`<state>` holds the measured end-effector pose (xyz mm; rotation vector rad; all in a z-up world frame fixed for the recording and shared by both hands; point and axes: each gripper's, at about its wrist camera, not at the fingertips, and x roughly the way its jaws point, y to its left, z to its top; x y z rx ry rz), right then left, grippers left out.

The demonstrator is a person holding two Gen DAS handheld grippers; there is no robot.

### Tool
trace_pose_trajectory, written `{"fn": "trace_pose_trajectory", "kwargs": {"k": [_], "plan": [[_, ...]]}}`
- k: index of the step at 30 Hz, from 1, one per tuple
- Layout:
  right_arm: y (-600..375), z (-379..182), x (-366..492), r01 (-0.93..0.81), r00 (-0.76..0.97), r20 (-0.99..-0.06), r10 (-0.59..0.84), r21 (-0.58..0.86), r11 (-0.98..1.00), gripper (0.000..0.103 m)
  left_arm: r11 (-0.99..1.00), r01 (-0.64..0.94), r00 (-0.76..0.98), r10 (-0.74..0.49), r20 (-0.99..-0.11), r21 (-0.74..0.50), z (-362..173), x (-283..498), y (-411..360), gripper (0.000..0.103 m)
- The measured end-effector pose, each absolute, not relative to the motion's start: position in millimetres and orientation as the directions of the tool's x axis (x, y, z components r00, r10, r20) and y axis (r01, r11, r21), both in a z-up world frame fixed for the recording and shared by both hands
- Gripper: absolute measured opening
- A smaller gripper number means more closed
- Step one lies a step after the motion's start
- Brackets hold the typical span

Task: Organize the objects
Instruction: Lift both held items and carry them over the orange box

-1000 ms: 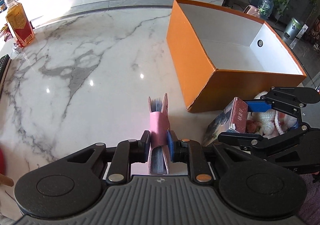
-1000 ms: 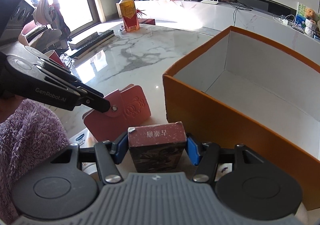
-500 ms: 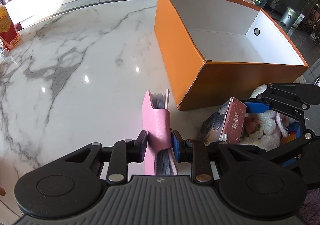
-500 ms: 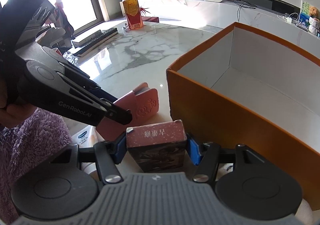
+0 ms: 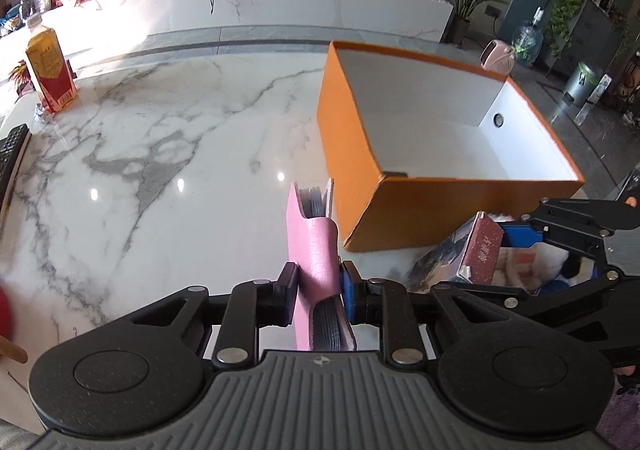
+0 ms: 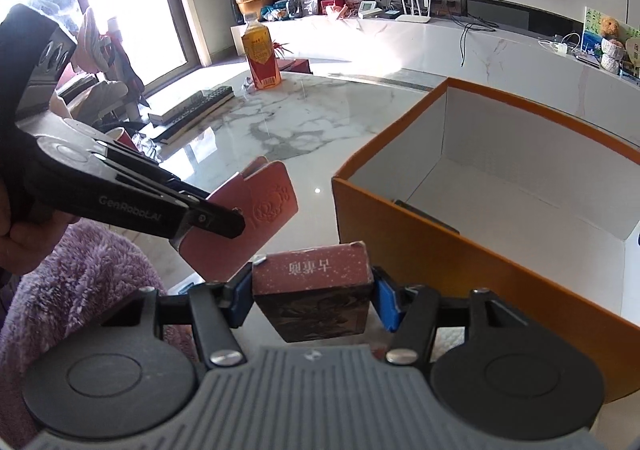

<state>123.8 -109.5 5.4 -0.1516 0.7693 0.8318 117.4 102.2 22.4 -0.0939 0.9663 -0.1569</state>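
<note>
A pink card holder point(image 5: 314, 246) stuffed with cards stands on edge between the pads of my left gripper point(image 5: 316, 290), whose jaws are closing on it; it hangs above the marble table point(image 5: 160, 170). The right wrist view shows the same card holder point(image 6: 260, 210) in the left gripper point(image 6: 224, 222), left of the box. My right gripper point(image 6: 312, 290) is shut on a small dark red box point(image 6: 312, 270) with printed characters, also seen as the dark red box point(image 5: 476, 250). Both sit just in front of the open orange box point(image 5: 352, 154), white inside point(image 6: 420, 238).
A yellow and red drink bottle point(image 5: 50, 74) stands at the table's far left edge, near a black keyboard point(image 6: 192, 106). A white knitted toy point(image 5: 532, 258) lies under the right gripper. A purple fleece sleeve point(image 6: 80, 270) fills the lower left of the right wrist view.
Both grippers have risen with their loads, the card holder and the red box now higher beside the orange box's near corner. The left gripper's view has tipped up toward the room.
</note>
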Motion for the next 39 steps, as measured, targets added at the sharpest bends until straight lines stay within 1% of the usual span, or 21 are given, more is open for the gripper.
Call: {"fn": "trace_pose_trajectory", "kwargs": {"k": [6, 9, 14, 19, 21, 25, 31, 35, 39], "plan": [[-130, 47, 119, -0.688, 0.483, -0.593, 0.644, 0.198, 0.698, 0.061, 0.964, 0.167, 0.63, -0.265, -0.729, -0.206, 74, 118, 85, 0.026], [-142, 66, 123, -0.668, 0.518, -0.554, 0.652, 0.214, 0.713, 0.061, 0.955, 0.215, 0.648, -0.297, -0.701, -0.205, 91, 130, 69, 0.026], [-165, 88, 143, -0.581, 0.62, -0.518, 0.59, 0.203, 0.788, 0.061, 0.947, 0.258, 0.66, -0.316, -0.681, -0.19, 100, 168, 39, 0.026], [-187, 82, 182, -0.427, 0.699, -0.534, 0.476, 0.222, 0.876, 0.061, 0.954, 0.256, 0.65, -0.288, -0.703, -0.154, 85, 217, 11, 0.026], [-192, 72, 197, -0.381, 0.706, -0.557, 0.437, 0.222, 0.898, 0.061, 0.959, 0.247, 0.64, -0.267, -0.72, -0.136, 73, 236, 1, 0.026], [-193, 45, 226, -0.312, 0.696, -0.61, 0.379, 0.218, 0.925, 0.061, 0.969, 0.203, 0.602, -0.237, -0.762, -0.141, 43, 268, -6, 0.026], [-193, 19, 265, -0.261, 0.669, -0.666, 0.332, 0.208, 0.943, 0.061, 0.973, 0.172, 0.56, -0.226, -0.797, -0.155, 10, 296, -9, 0.026], [-197, 12, 281, -0.25, 0.663, -0.668, 0.338, 0.228, 0.941, 0.061, 0.978, 0.153, 0.543, -0.203, -0.815, -0.142, -5, 309, -8, 0.026], [-199, 7, 288, -0.255, 0.657, -0.671, 0.343, 0.23, 0.939, 0.061, 0.976, 0.129, 0.508, -0.218, -0.834, -0.177, -19, 316, -8, 0.026]]}}
